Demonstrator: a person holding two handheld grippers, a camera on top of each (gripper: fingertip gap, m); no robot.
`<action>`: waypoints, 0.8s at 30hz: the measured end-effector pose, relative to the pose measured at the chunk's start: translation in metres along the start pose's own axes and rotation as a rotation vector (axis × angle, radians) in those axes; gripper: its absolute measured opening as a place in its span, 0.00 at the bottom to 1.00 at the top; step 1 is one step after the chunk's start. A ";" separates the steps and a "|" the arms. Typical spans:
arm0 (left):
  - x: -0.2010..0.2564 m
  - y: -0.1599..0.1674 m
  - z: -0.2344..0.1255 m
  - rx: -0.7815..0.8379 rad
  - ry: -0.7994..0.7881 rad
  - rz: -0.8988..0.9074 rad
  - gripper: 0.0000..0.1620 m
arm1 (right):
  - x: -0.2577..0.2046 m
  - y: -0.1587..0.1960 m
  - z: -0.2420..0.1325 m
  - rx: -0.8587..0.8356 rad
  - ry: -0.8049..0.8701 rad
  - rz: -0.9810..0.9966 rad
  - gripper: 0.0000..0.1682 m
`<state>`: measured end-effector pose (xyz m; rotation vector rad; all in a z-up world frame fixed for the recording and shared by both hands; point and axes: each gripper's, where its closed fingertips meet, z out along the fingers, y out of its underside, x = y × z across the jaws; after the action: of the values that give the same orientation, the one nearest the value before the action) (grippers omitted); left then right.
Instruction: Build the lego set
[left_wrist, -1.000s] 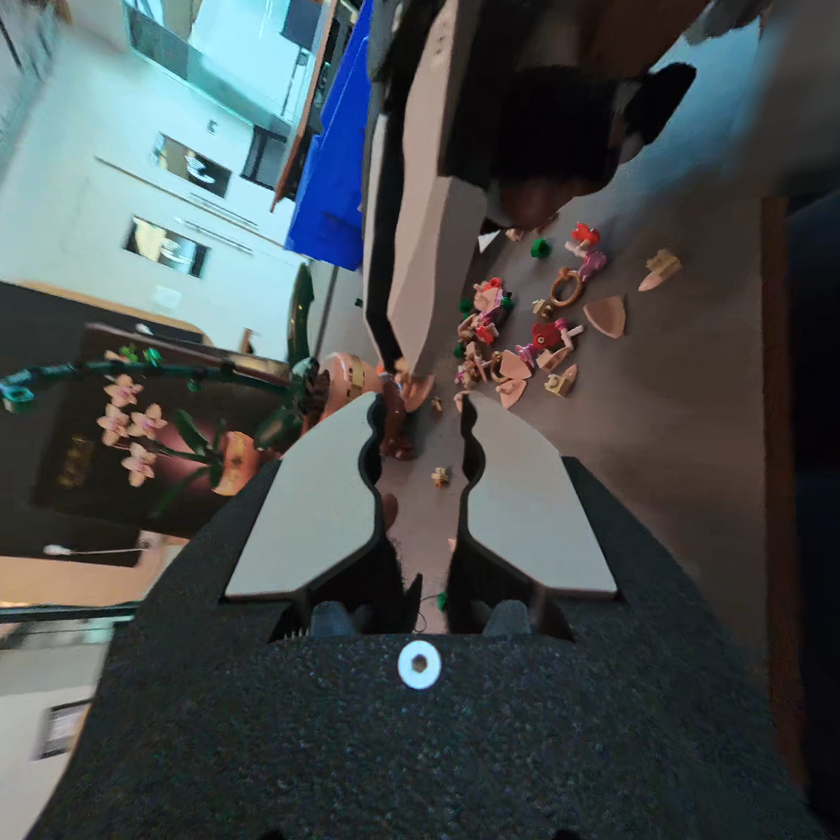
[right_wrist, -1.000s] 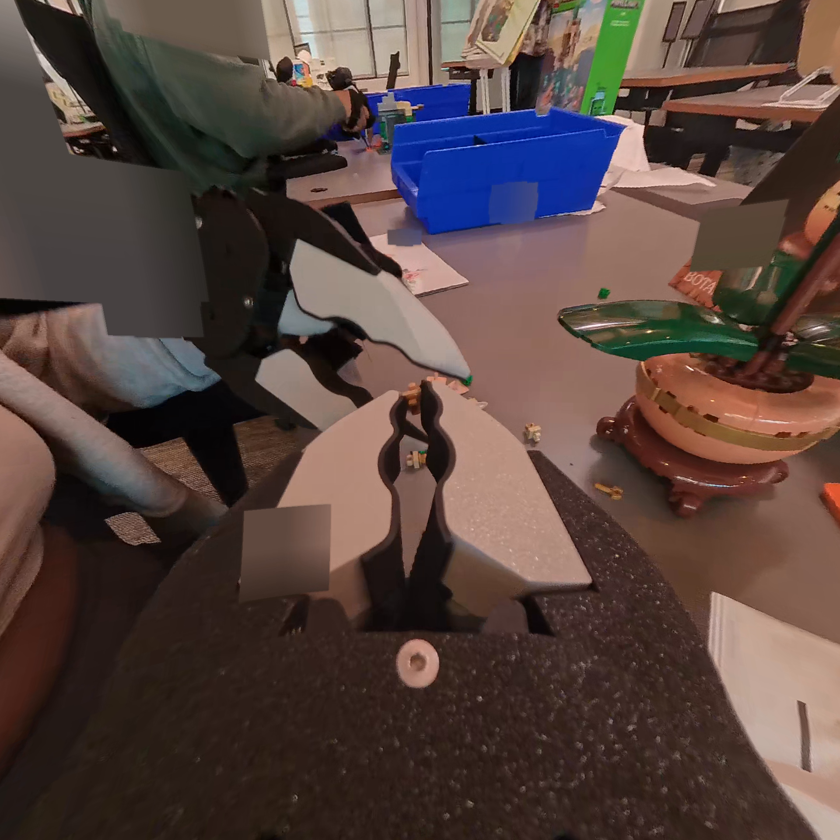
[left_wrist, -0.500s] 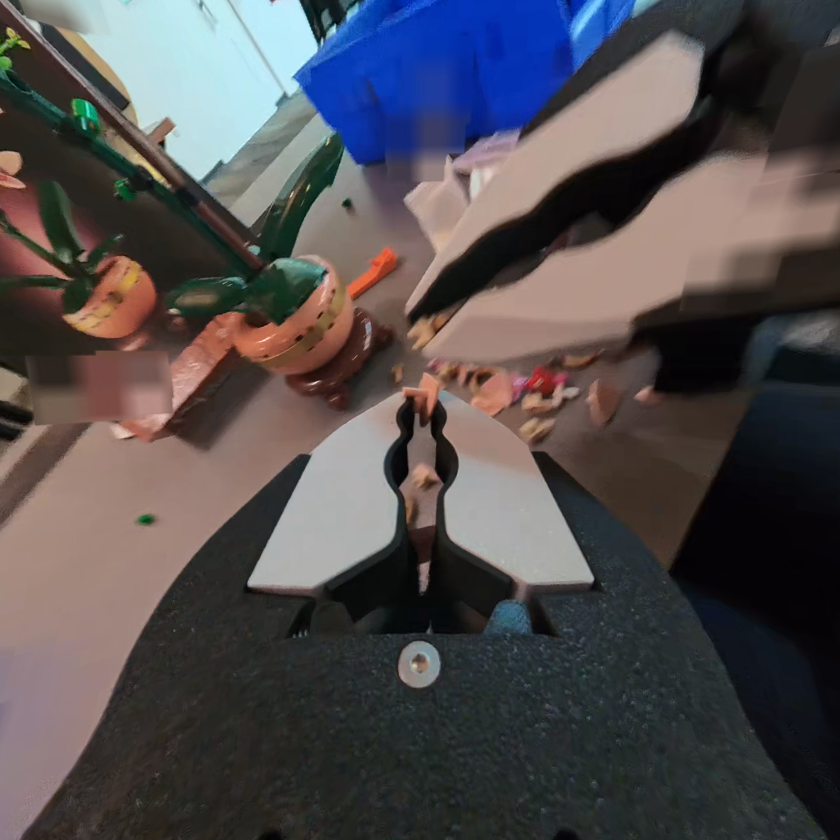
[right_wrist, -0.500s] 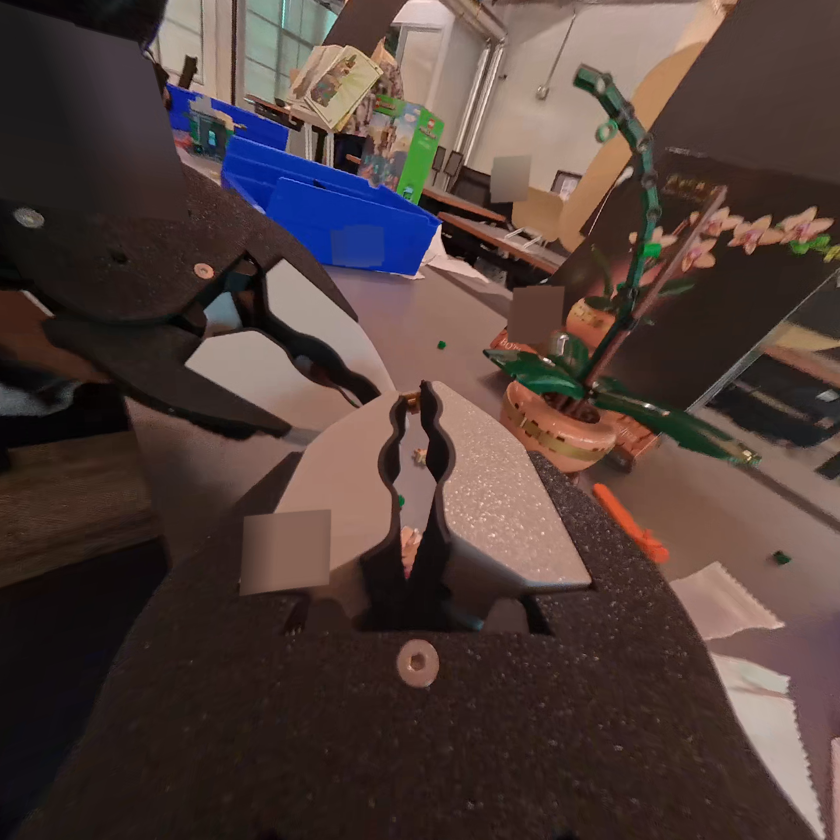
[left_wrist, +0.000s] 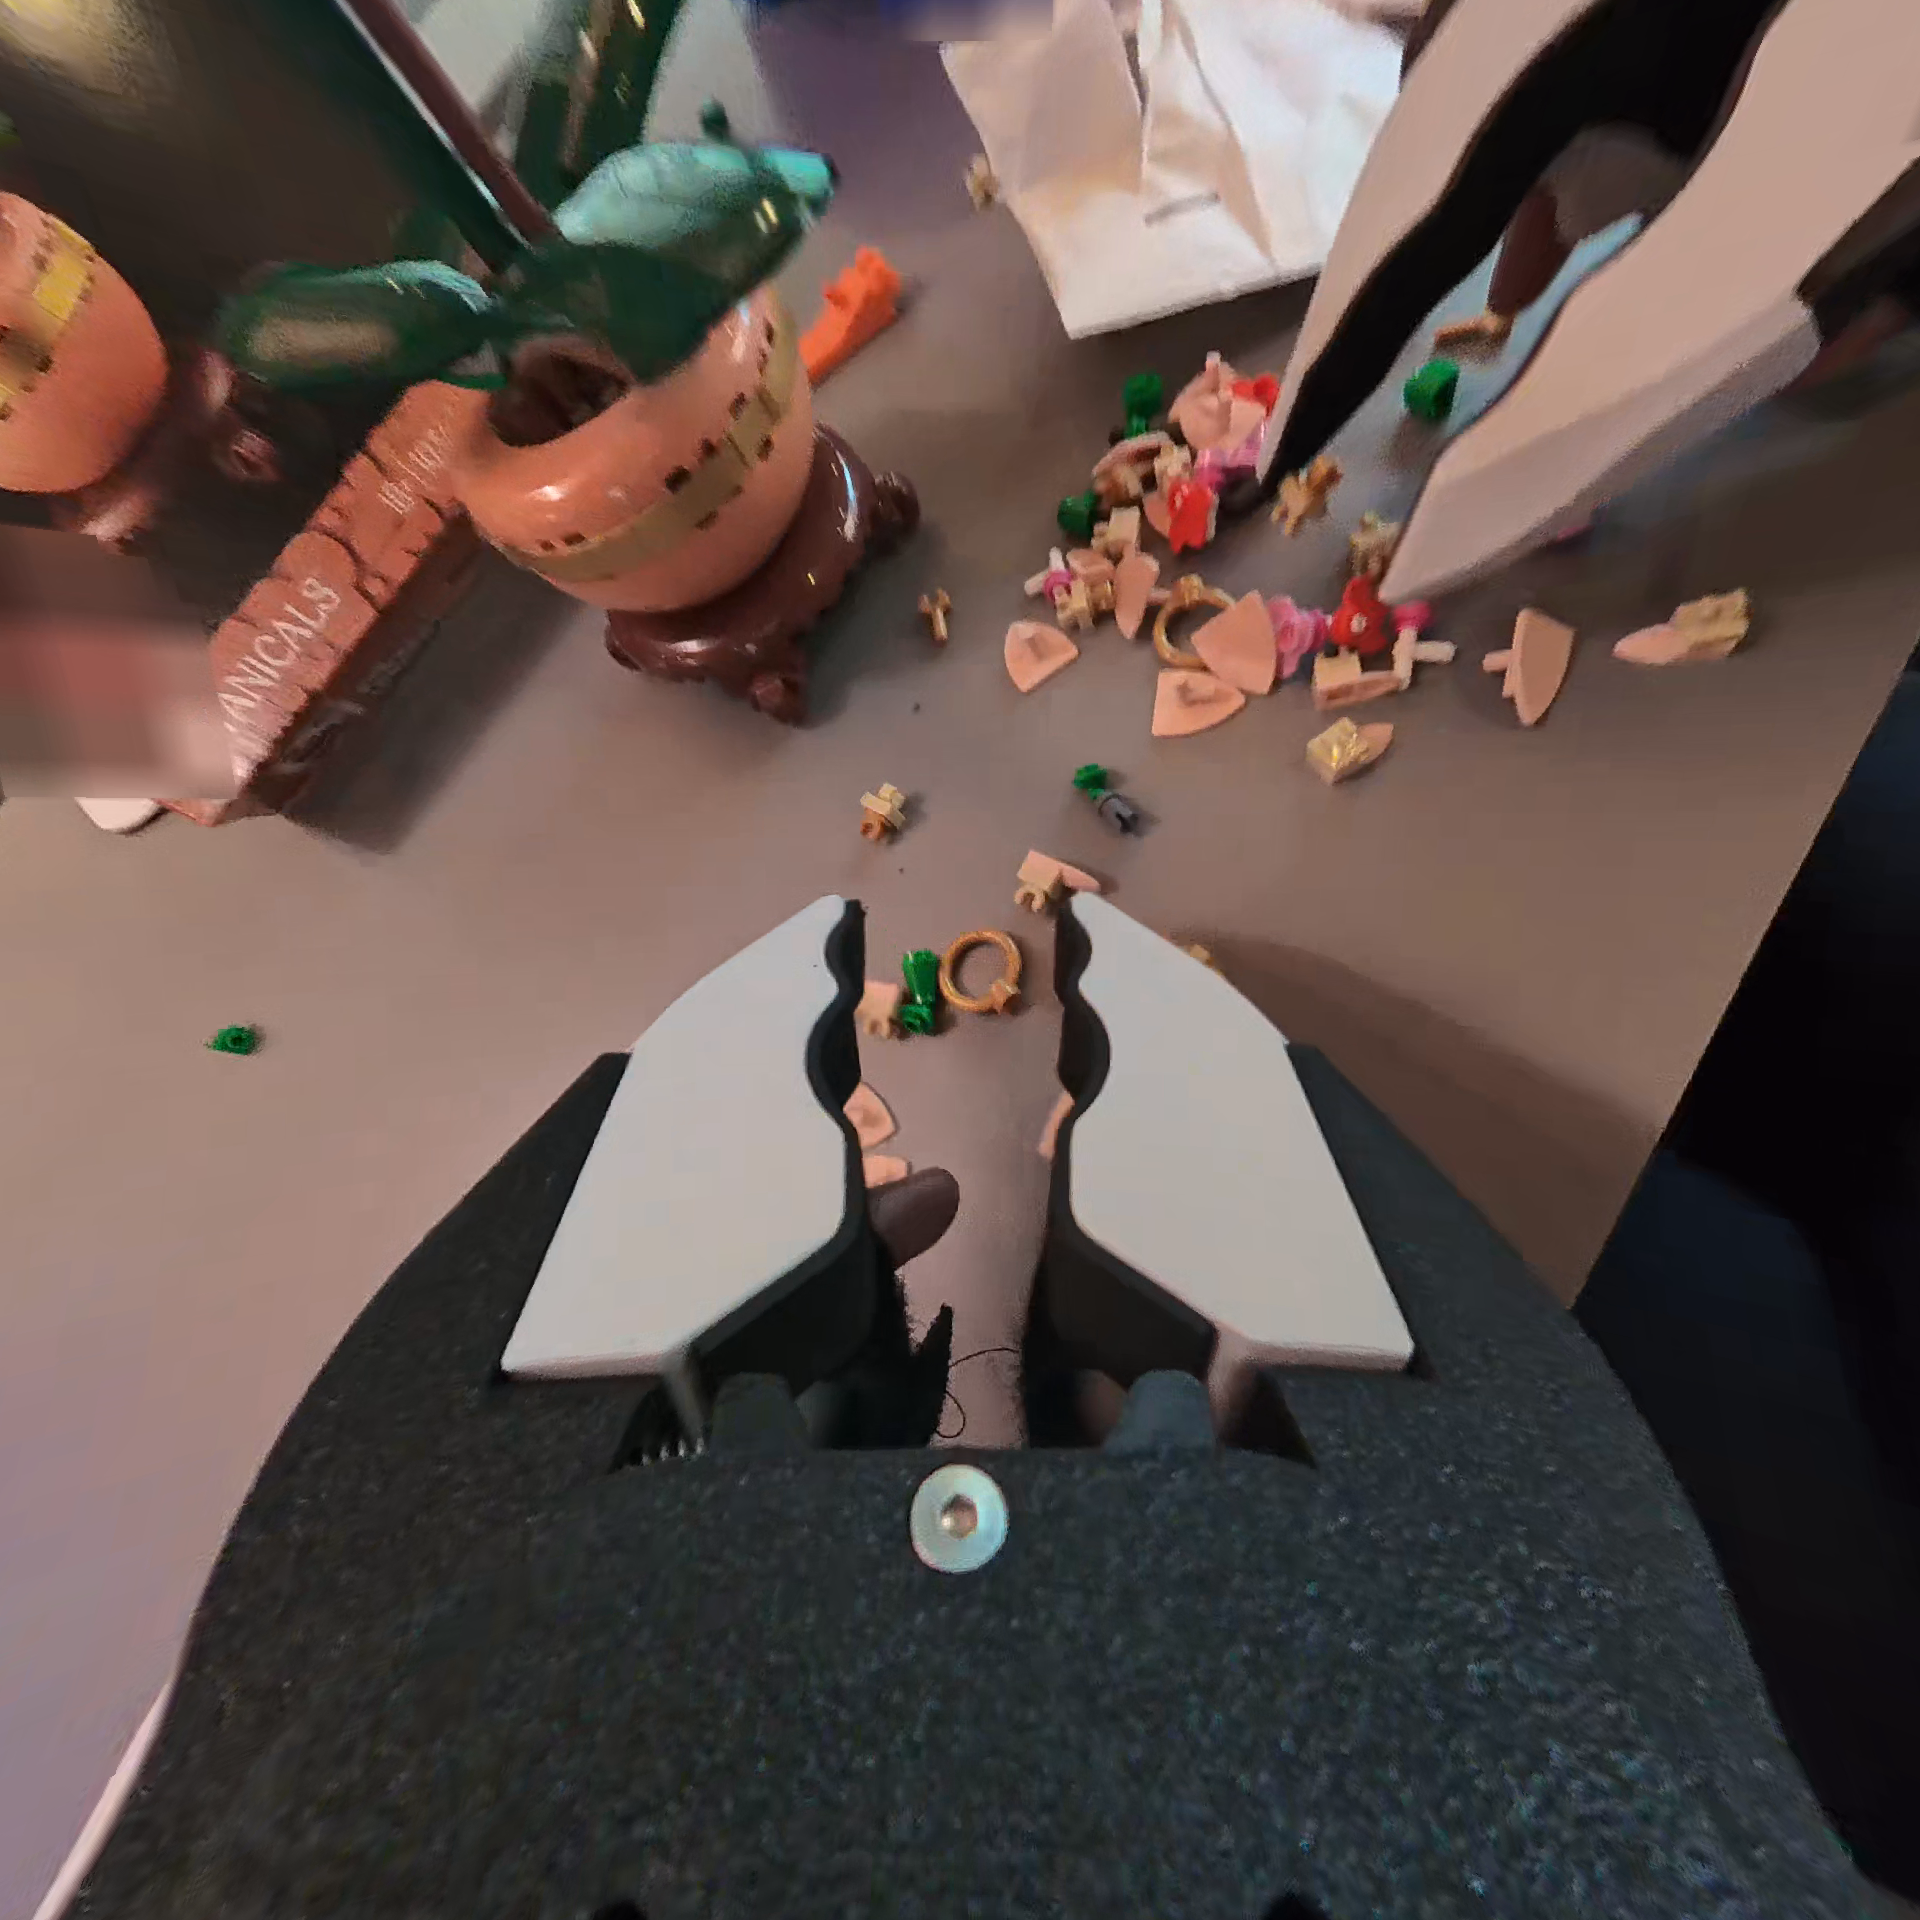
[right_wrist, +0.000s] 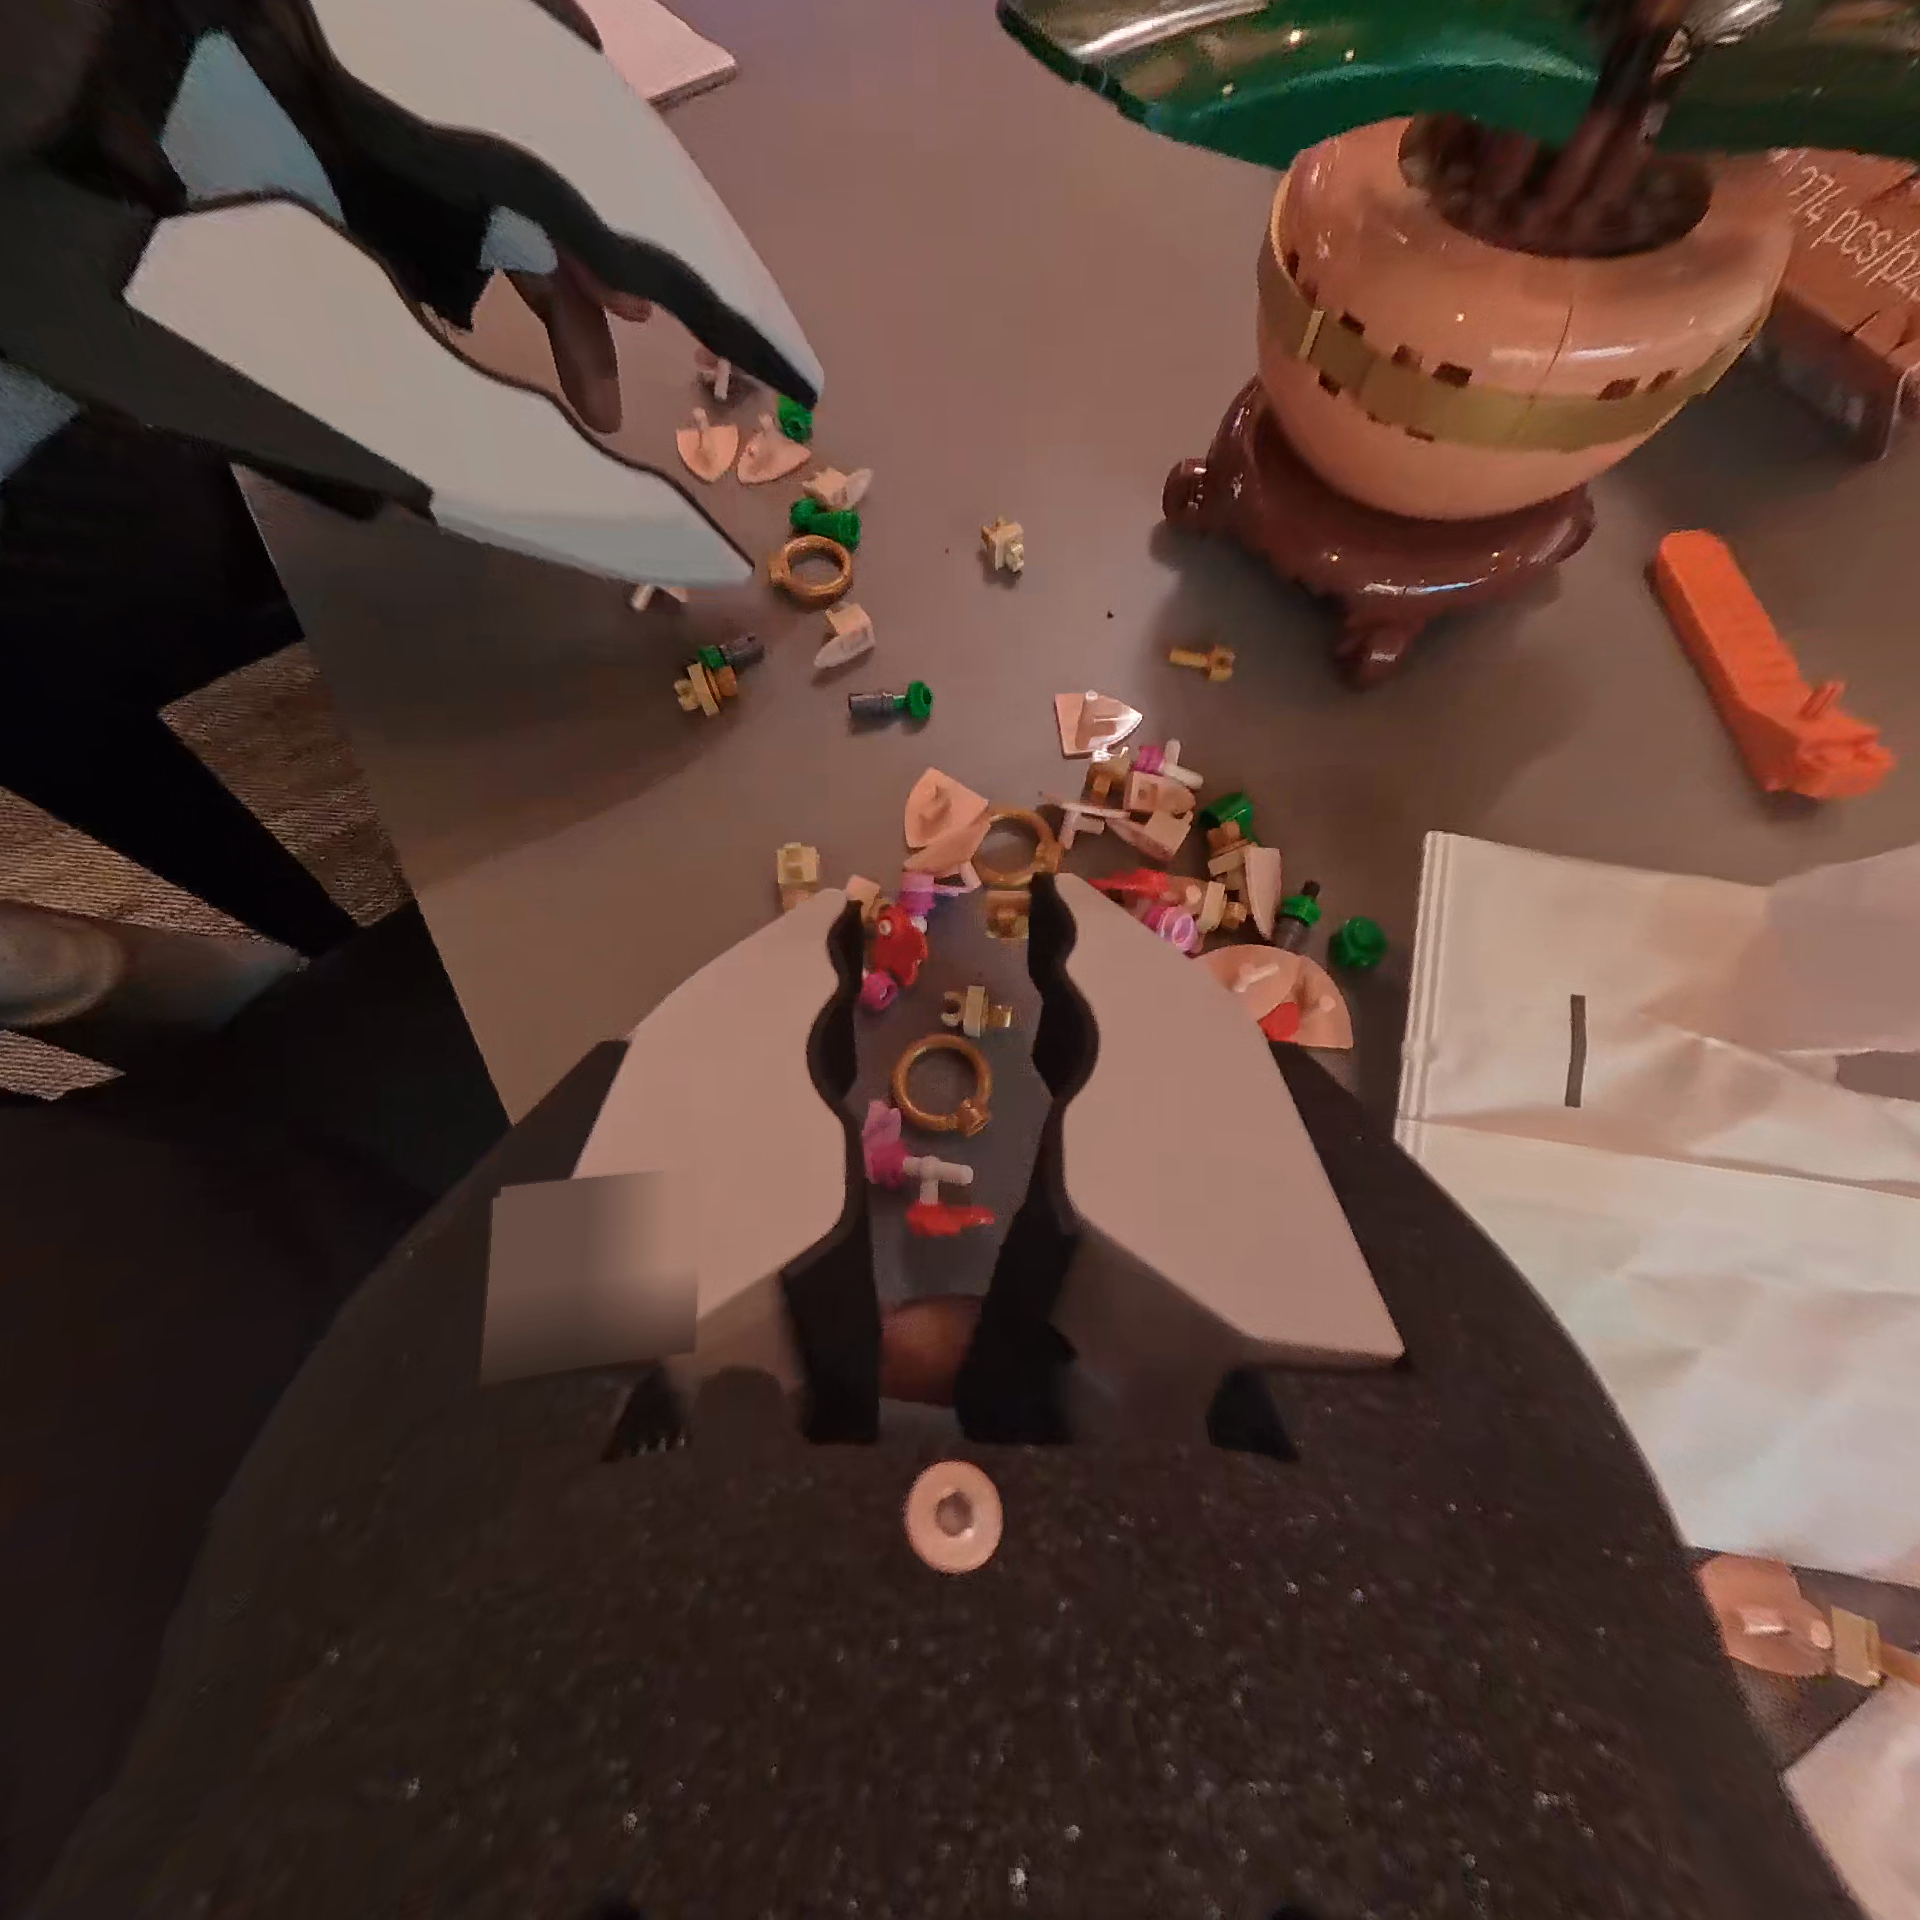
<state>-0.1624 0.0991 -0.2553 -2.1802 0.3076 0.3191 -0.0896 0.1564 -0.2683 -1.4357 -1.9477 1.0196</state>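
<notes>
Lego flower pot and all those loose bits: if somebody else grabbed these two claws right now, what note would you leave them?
Left claw: open, empty, over a gold ring piece and a small green piece near the table edge.
Right claw: open, empty, above the main pile of petals and pink and red bits; another gold ring shows between its fingers.
Done: the tan pot on its brown base, with green leaves.
Left: no piece is picked up; the loose pieces remain unattached. The orange brick separator lies beside the pot.
</notes>
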 end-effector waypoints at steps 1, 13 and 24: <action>0.000 -0.006 -0.002 0.049 0.002 -0.002 0.20 | 0.000 0.000 -0.001 0.008 -0.008 0.008 0.18; 0.076 -0.061 0.019 0.213 0.347 0.204 0.09 | -0.029 -0.008 -0.008 0.090 -0.241 0.028 0.31; 0.049 -0.047 0.037 0.073 0.253 0.157 0.09 | 0.005 -0.010 -0.026 0.169 -0.165 0.104 0.25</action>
<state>-0.1055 0.1507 -0.2581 -2.1302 0.6240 0.1151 -0.0771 0.1666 -0.2454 -1.4088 -1.8631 1.3542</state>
